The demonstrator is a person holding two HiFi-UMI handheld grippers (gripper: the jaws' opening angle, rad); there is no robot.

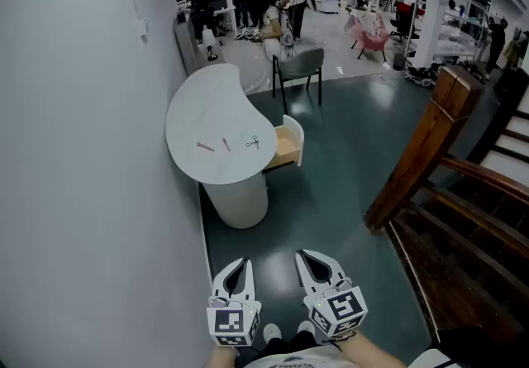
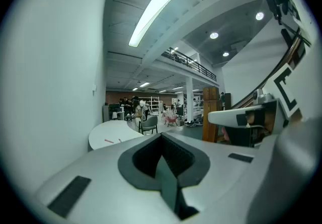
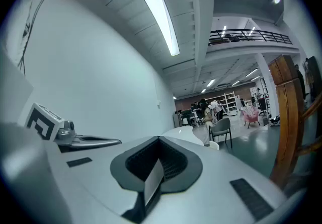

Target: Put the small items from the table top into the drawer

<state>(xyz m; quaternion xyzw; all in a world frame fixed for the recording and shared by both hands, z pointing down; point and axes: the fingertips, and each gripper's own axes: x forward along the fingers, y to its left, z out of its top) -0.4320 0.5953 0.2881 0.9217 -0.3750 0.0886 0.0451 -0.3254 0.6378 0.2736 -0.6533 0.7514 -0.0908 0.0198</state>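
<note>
- Two tools are in view. The left tool [image 1: 241, 260] and the right tool [image 1: 303, 254] are both clenched with nothing between their jaws. They are low over the dark floor [image 1: 331, 193], well apart from the counter [image 1: 207, 110].
- Three small items lie on the counter: two pink sticks [image 1: 205, 146] and one pair of scissors [image 1: 252, 142].
- One drawer [image 1: 287, 145] stands open at the counter's right side.
- Only the head view shows the scissors. The left gripper view catches the pink sticks far off.
</note>
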